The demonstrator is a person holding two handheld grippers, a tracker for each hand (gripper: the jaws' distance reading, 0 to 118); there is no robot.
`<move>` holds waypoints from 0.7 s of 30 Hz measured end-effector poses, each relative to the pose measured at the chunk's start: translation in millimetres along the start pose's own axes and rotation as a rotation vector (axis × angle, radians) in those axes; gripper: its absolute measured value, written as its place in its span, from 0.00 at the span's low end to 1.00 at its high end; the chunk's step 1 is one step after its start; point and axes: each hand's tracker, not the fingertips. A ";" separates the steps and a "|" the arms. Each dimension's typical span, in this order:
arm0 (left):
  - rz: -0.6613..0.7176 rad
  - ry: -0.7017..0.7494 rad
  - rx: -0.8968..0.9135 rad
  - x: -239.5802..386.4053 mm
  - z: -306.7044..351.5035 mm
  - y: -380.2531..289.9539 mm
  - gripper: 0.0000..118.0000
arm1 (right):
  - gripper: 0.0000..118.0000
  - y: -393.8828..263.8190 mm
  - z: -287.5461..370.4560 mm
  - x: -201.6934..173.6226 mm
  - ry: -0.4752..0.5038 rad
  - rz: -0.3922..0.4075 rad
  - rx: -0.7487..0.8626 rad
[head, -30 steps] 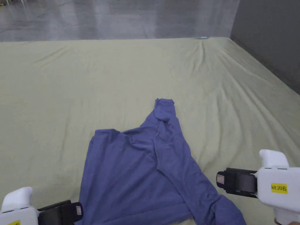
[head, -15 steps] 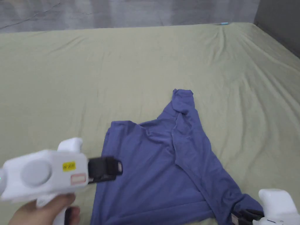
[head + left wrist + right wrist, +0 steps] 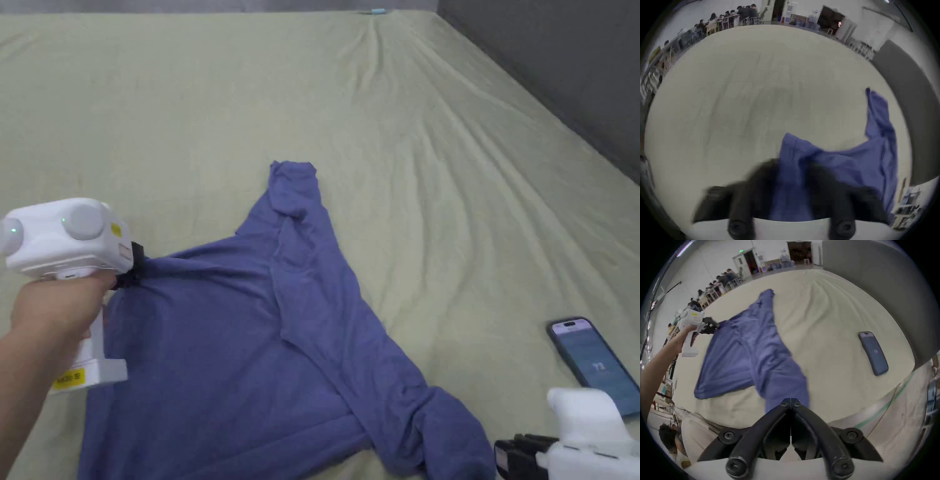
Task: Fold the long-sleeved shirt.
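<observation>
Far left: left claw (image 3: pixel 134 269) clamped on the blue long-sleeved shirt (image 3: pixel 250 350) at its left shoulder, cloth bunched between both jaws in the left gripper view and pulled taut toward the hand (image 3: pixel 47 312). Centre: shirt spread on the pale green sheet (image 3: pixel 437 156), one sleeve (image 3: pixel 294 187) angled up and away, the other trailing down to the right. Lower right: right claw (image 3: pixel 790 402) with jaws pressed together at the sleeve end; whether cloth sits between them, cannot tell. Further right: phone (image 3: pixel 590 362) lying flat on the sheet, apart from the shirt.
</observation>
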 end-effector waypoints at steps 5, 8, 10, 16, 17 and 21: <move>-0.090 -0.077 0.052 -22.3 0.0 29.2 0.00 | 0.03 31.1 -6.2 16.2 0.030 -0.118 -0.007; -0.018 -0.106 0.092 -11.9 40.4 -2.4 0.00 | 0.92 46.9 -19.1 12.2 0.095 -0.077 -0.027; -0.018 -0.111 0.095 -21.1 48.7 6.7 0.00 | 1.00 58.7 -31.4 0.7 0.105 -0.051 -0.044; 0.029 -0.142 0.104 -39.8 71.5 15.3 0.00 | 0.33 56.2 -90.4 -13.1 0.088 -0.034 -0.285; 0.049 -0.151 0.108 -44.6 77.7 16.9 0.00 | 0.06 49.3 -89.7 -14.7 0.147 -0.023 -0.311; 0.151 -0.274 0.225 -55.5 125.1 12.7 0.00 | 0.06 58.6 -46.8 -29.9 0.127 0.232 -0.175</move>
